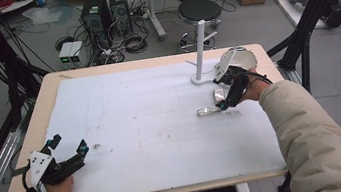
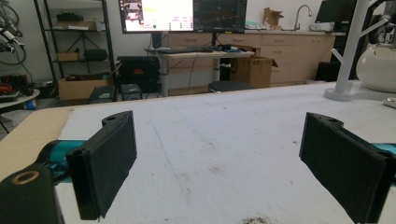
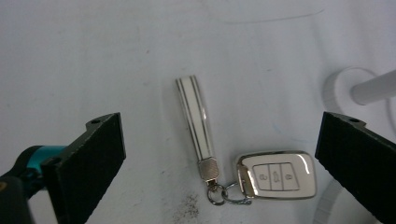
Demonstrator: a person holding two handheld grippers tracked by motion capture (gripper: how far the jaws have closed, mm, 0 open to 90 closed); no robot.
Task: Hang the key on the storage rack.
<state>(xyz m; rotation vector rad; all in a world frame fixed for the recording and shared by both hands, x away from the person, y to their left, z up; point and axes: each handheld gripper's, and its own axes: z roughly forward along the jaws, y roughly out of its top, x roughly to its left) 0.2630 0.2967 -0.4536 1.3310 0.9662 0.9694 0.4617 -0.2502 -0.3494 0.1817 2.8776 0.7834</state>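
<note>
Jaws spread wide on both our grippers. Right gripper [image 3: 219,158] hangs over the key fob [image 3: 276,175] at lower centre of its view, strap [image 3: 195,120] running up from the ring, both lying on the white mat [image 1: 152,124]. Left gripper [image 1: 70,149] rests at lower left of the high view, holding nothing.
</note>
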